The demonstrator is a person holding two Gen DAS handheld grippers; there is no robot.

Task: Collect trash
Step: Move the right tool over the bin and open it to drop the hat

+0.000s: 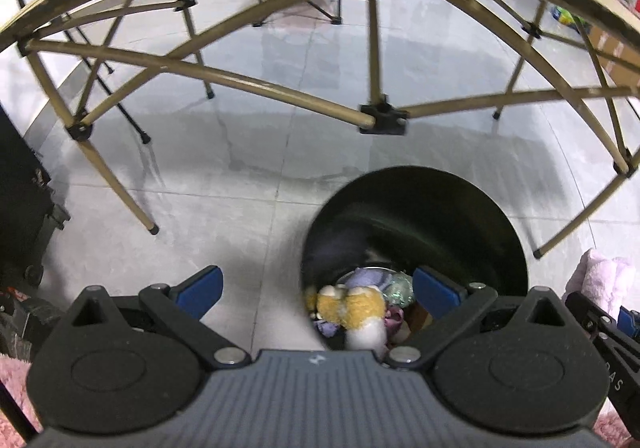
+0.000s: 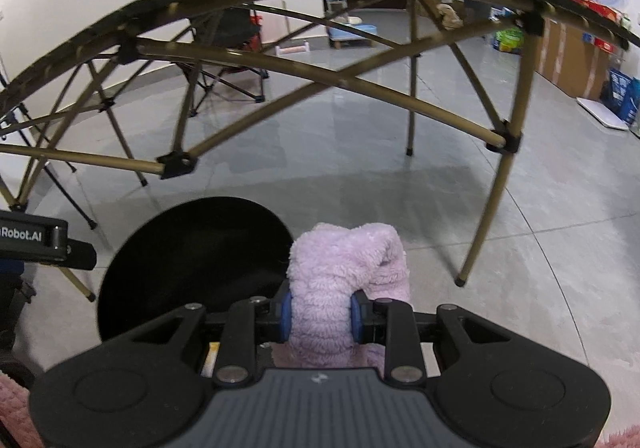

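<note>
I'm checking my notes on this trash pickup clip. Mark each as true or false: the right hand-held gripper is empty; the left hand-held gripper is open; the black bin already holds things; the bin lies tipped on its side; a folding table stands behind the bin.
1. The right hand-held gripper is empty. False: it is shut on a fluffy pink cloth.
2. The left hand-held gripper is open. True: nothing is between its fingers.
3. The black bin already holds things. True: soft items lie inside.
4. The bin lies tipped on its side. False: it stands upright on the tiled floor.
5. A folding table stands behind the bin. True.
</note>
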